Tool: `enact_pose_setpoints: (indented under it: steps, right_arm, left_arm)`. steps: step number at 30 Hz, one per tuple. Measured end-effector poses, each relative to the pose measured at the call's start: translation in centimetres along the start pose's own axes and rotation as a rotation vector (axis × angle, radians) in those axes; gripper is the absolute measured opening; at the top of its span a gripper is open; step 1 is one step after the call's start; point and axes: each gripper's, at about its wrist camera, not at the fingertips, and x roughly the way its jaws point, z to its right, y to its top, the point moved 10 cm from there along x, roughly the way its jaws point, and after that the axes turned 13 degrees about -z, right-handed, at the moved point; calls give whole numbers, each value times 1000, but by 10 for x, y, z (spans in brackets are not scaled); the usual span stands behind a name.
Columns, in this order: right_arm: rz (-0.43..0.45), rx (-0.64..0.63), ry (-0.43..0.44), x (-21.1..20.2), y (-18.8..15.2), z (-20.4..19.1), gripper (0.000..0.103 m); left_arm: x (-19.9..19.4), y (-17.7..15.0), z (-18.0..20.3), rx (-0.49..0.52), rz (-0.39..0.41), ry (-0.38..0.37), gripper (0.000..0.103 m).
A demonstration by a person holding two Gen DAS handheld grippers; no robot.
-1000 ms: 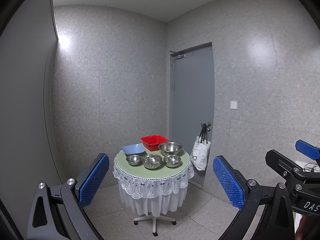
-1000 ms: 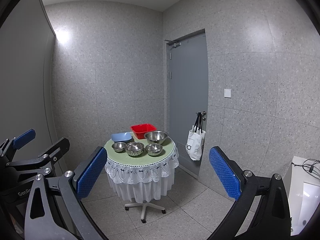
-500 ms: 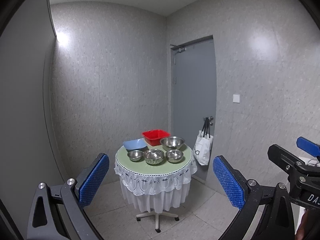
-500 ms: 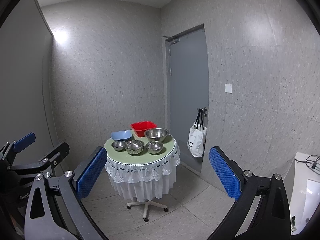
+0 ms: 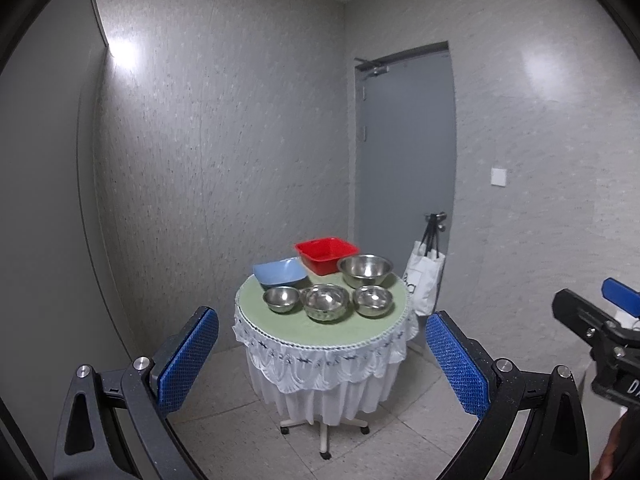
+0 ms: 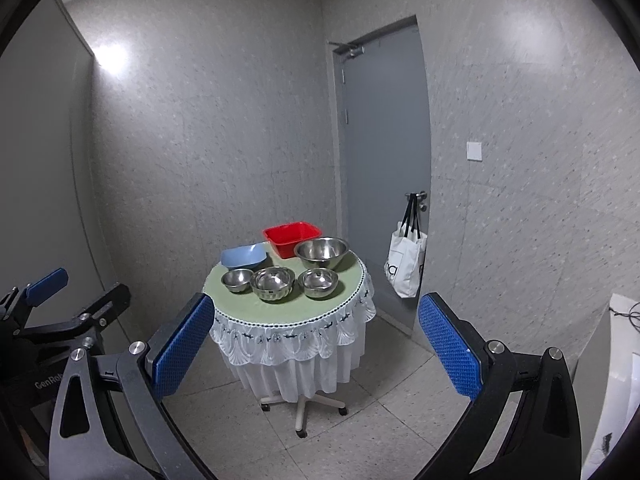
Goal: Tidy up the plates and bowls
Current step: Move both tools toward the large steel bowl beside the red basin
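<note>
1. While I hold both tools well back from the round counter (image 5: 320, 332), my left tongs (image 5: 322, 360) stand spread wide with nothing between the blue pads (image 5: 188, 358).
2. My right tongs (image 6: 316, 346) are spread wide too and hold nothing.
3. The counter, under a green mat and a white frilled cloth (image 6: 296, 344), carries all the dishes.
4. Along the counter's near side three small steel bowls stand in a row: the left bowl (image 5: 281, 298), the ribbed middle bowl (image 5: 325, 302) and the right bowl (image 5: 373, 300), close together.
5. Behind the right bowl stands the large steel bowl (image 5: 365, 270).
6. At the counter's far edge sits the red tub (image 5: 326, 255), with the blue dish (image 5: 280, 272) just left of it, behind the left bowl.
7. Right of the counter, a white tote bag (image 6: 405, 270) hangs from the handle of the grey door (image 6: 384, 152).
8. In the left wrist view my right tool shows at the frame's right edge, well clear of the counter.
</note>
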Motion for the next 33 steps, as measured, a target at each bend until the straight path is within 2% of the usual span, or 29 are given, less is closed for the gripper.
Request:
enact_pose_setpoints:
  steps: [6,12,15,20,25,29,33]
  right_arm:
    - [-22,35,-25,84,29,-6,103]
    - [-84,86,-87,173,57,-8,103]
    - [-132,97,-117,214,62,-7,103]
    - [-234,103,-135,292,66,0,103]
    - [-313,105,-75,372,75,13,103]
    - [-360,115,-25,446,95,36,103]
    - [-431,151,12,520,117,55,103]
  left_arm:
    - [109,58,-44,-32,-40,-2,102]
    - [221,122,-78,-14,-108,-9,102]
    - [282,141,-83,-14,-182,-41,102]
    - [374,171,-76,28,-270,-81,102]
    - [465,203,-57,56,-365,-131,102]
    - [552,243,-30,66,-417,-152,102]
    - [658,284,-12,52,-502,-131,102]
